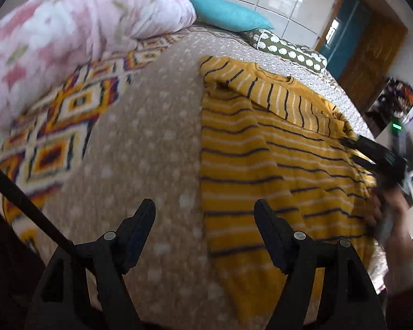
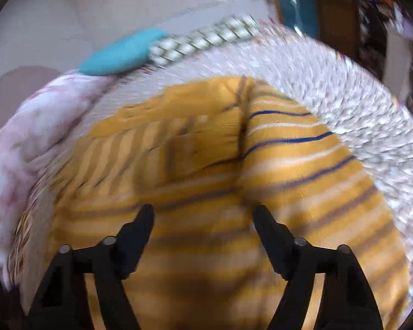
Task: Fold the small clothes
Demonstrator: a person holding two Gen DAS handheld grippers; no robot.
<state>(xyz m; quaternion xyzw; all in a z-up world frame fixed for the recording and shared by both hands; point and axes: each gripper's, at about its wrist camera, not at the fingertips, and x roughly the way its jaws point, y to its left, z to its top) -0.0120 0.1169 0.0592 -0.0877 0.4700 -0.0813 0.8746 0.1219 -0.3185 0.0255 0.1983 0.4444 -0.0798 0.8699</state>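
A small yellow shirt (image 1: 261, 148) with navy and white stripes lies on the bed, one sleeve folded across its top. My left gripper (image 1: 205, 207) is open and empty, above the bedcover at the shirt's left edge. My right gripper (image 2: 203, 211) is open and empty, hovering over the middle of the shirt (image 2: 220, 170); that view is blurred by motion. The right gripper (image 1: 352, 144) also shows in the left wrist view at the shirt's right edge, held by a hand.
The bed has a beige dotted cover (image 1: 146, 143) and a patterned blanket (image 1: 55, 126). A pink floral quilt (image 1: 68, 33) lies at the left, a teal pillow (image 1: 228, 13) and a patterned bolster (image 1: 289, 49) at the far end. A wooden door (image 1: 371, 55) stands at the right.
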